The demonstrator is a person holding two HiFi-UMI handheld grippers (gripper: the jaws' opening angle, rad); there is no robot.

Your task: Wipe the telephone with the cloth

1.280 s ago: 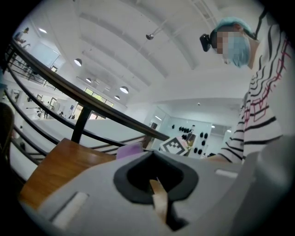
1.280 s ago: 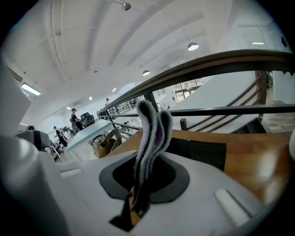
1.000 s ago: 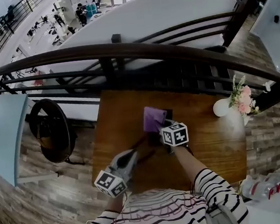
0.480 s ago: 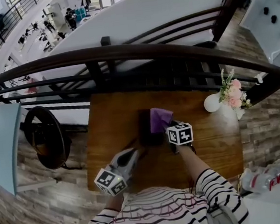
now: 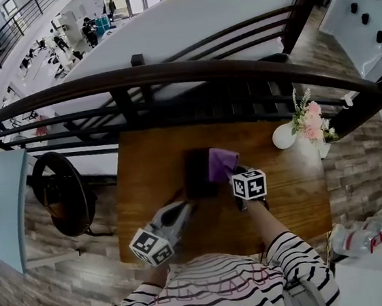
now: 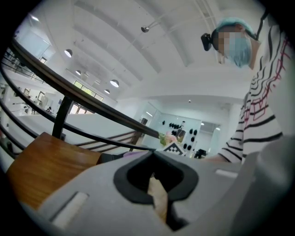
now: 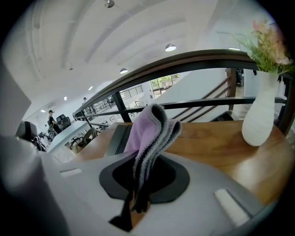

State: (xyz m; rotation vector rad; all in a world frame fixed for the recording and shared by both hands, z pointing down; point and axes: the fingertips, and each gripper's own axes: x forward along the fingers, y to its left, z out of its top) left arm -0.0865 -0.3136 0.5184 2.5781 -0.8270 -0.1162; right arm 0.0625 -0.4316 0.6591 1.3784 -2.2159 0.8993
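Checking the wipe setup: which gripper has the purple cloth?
The right gripper: it is shut on the purple cloth; the left gripper carries no cloth.

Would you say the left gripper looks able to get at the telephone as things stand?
Probably yes. The left gripper lies close by the near left corner of the telephone, with nothing visible between them. The cloth in the right gripper hangs over its right side, leaving the left free.

The left gripper (image 6: 156, 184) holds its jaws together, with the wooden worktop (image 6: 46, 168) at left and a striped sleeve (image 6: 260, 120) at right.
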